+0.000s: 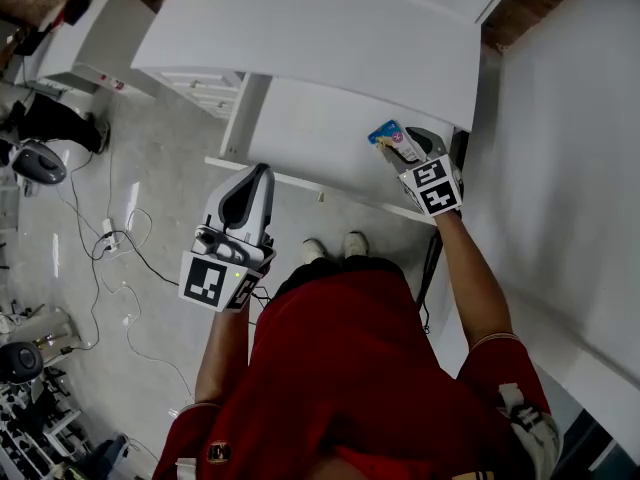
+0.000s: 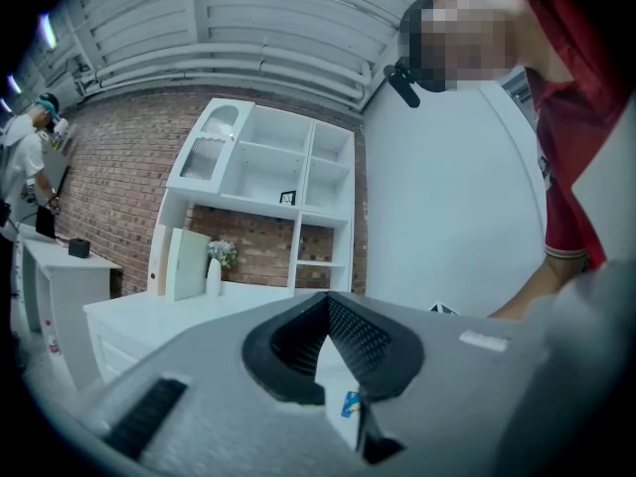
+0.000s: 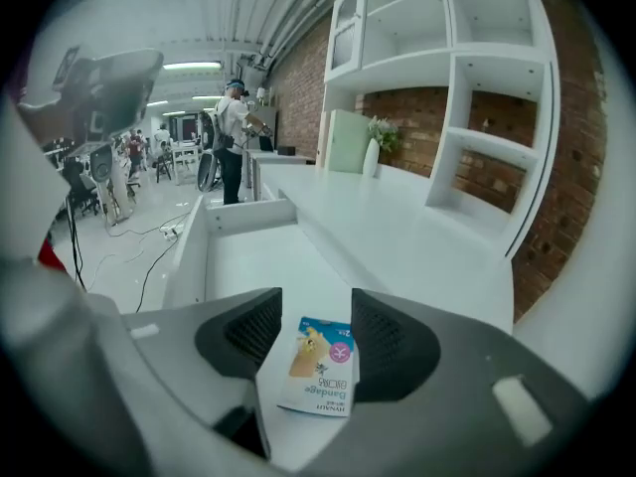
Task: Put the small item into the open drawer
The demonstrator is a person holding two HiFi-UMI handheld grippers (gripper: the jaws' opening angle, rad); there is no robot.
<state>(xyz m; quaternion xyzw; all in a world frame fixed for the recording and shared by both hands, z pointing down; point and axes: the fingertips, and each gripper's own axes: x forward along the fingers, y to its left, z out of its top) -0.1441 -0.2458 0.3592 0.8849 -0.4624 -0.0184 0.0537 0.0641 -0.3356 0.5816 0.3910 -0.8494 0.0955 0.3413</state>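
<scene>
Head view: the right claw (image 1: pixel 397 144) is reaching over the open drawer (image 1: pixel 310 128), its tips at a small blue packet (image 1: pixel 385 131) near the drawer's right end. The desk top (image 1: pixel 330 28) is overhanging the drawer's back part. The left claw (image 1: pixel 262 173) is hanging over the floor in front of the drawer, well apart from the packet. Cables (image 1: pixel 120 248) are trailing across the floor to the left. The person's shoes (image 1: pixel 335 248) are standing just before the drawer front.

Left gripper view: the left claw (image 2: pixel 328 301) is holding nothing, its jaw tips meeting. A sliver of the packet (image 2: pixel 350 403) is showing through the slit behind the tips. Beyond, a shelf unit (image 2: pixel 268 167) and a vase (image 2: pixel 215 276) are standing against a brick wall.

Right gripper view: the right claw (image 3: pixel 316 301) is standing partly open with the packet (image 3: pixel 320 366) lying flat on the drawer floor between its jaws. A gap is showing on the left side; the right jaw is sitting at the packet's edge. The drawer's side wall (image 3: pixel 189 256) is running along the left, the desk top (image 3: pixel 397 227) along the right. A person (image 3: pixel 234 137) is standing far behind.
</scene>
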